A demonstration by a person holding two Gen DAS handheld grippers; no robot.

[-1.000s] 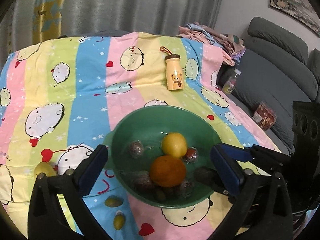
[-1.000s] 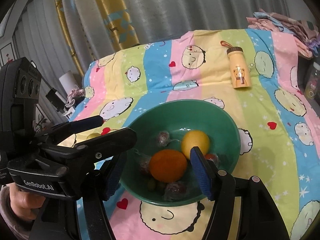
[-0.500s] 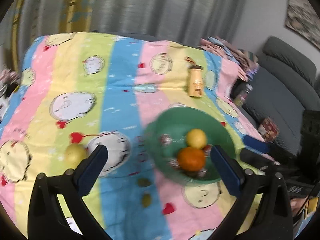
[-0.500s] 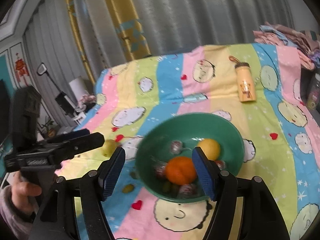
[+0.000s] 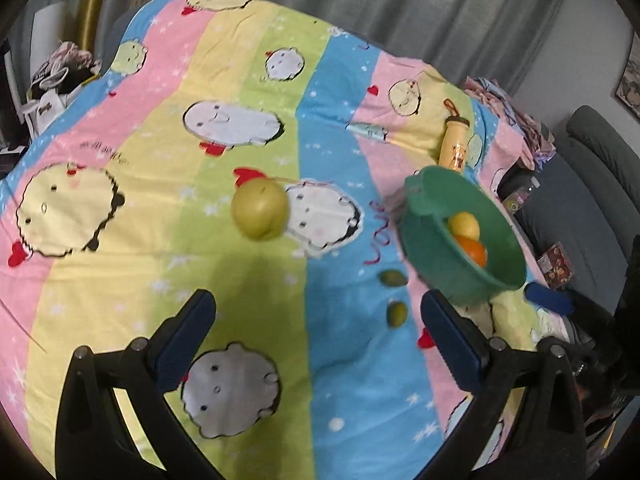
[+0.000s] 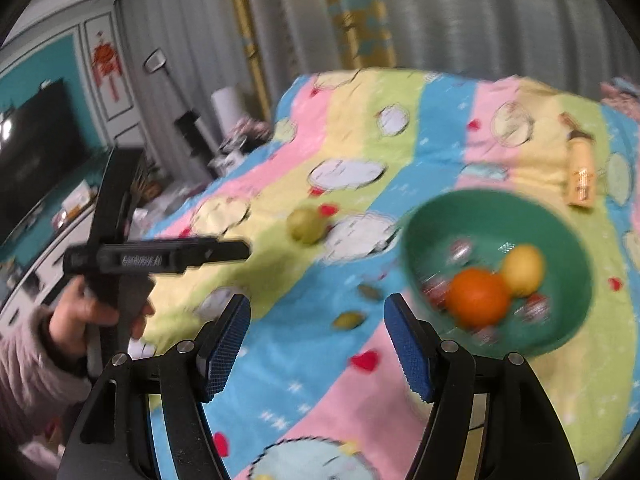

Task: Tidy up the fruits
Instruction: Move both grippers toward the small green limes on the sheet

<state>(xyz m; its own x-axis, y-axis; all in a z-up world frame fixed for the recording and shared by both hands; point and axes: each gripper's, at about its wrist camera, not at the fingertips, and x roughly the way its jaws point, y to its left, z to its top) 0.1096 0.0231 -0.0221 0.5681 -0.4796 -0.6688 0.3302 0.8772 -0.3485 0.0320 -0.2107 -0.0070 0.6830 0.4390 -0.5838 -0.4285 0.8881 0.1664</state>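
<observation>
Fruits split two ways: orange [image 5: 473,251] and yellow fruit [image 5: 464,225] sit touching in the green bowl [image 5: 432,248], ahead and right of the left gripper [image 5: 318,330]. Green-yellow pear [image 5: 260,214] lies alone on the striped cartoon sheet [image 5: 336,184], straight ahead of the left gripper and slightly left of its centreline, well apart from the bowl. Two small green fruits [image 5: 394,279] rest on the blue stripe just beside the bowl, between it and the left gripper's right finger.

Left gripper: jaws spread wide, nothing between them. Right gripper [image 6: 318,340]: jaws also apart and empty, above the sheet; bowl ahead to its right, pear [image 6: 306,226] ahead to its left, the small green ones [image 6: 351,320] just past its fingertips.

Yellow bottle [image 5: 454,148] lies beyond the bowl. Small wrapped items in the bowl show in the right wrist view (blurred, can't identify).
</observation>
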